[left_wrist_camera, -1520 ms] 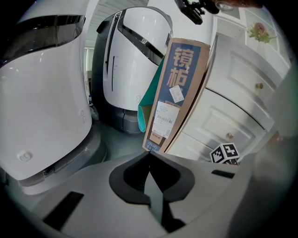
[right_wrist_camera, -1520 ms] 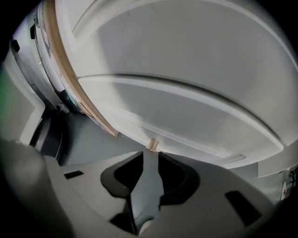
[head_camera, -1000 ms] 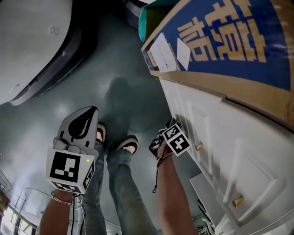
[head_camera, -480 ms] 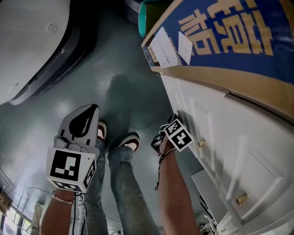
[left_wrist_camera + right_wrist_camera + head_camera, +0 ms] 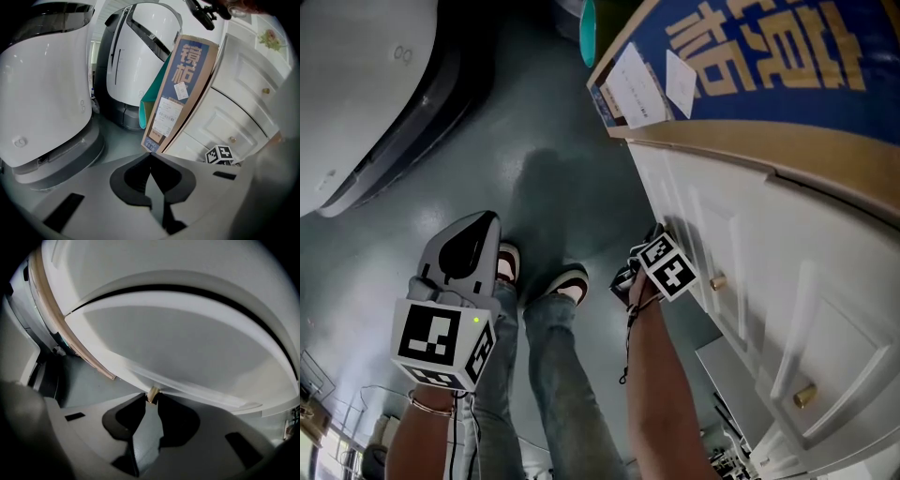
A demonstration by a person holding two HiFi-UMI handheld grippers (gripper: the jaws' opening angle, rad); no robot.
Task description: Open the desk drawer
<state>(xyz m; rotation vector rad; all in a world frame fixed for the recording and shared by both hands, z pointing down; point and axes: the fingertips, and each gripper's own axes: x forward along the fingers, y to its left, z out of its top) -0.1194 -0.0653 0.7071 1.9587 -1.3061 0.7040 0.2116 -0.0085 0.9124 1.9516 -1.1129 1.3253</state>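
Observation:
The white desk (image 5: 769,244) fills the right of the head view, its panelled drawer fronts bearing small brass knobs (image 5: 717,280). My right gripper (image 5: 152,397) points at a drawer front (image 5: 187,343). Its jaws have just been closing, and the pads now press on a brass knob (image 5: 152,393) held between the tips. In the head view only its marker cube (image 5: 664,270) shows against the desk; the jaws and that knob are hidden there. My left gripper (image 5: 150,155) hangs apart over the floor, shut and empty, seen at lower left in the head view (image 5: 487,225).
A long cardboard box with blue print (image 5: 750,84) leans on the desk's top edge, with a teal thing (image 5: 589,23) behind it. Large white machines (image 5: 356,84) stand at the left. The person's legs and shoes (image 5: 570,281) are on the grey floor between the grippers.
The head view has drifted a little, so the desk sits slightly lower and further right in the picture. Both grippers keep their places relative to the desk.

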